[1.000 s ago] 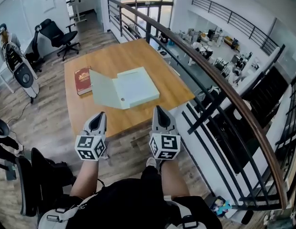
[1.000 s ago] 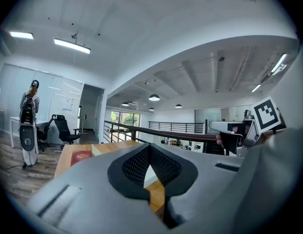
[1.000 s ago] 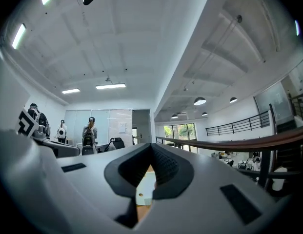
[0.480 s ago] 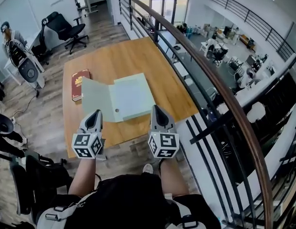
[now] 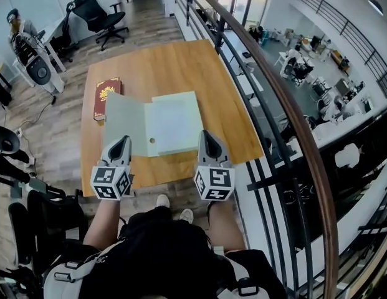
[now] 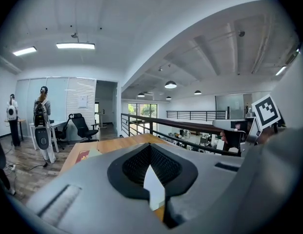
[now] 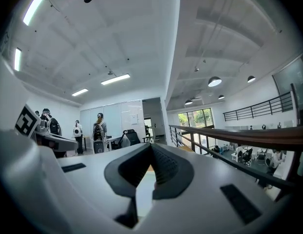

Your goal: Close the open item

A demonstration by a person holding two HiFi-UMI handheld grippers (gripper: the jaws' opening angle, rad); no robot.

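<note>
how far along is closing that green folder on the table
Done: nothing yet. The green folder lies open on the wooden table, its cover spread flat to the left beside the red book.
In hand: nothing. The left claw and right claw are both shut and empty, at the table's near edge.
Left: catch the cover and fold it over.

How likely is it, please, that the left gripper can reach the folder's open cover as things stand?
Probably yes: the left gripper hovers by the near edge of the open cover of the folder, with nothing seen between them. The red book lies off to the side. The gripper's jaws are shut.
</note>
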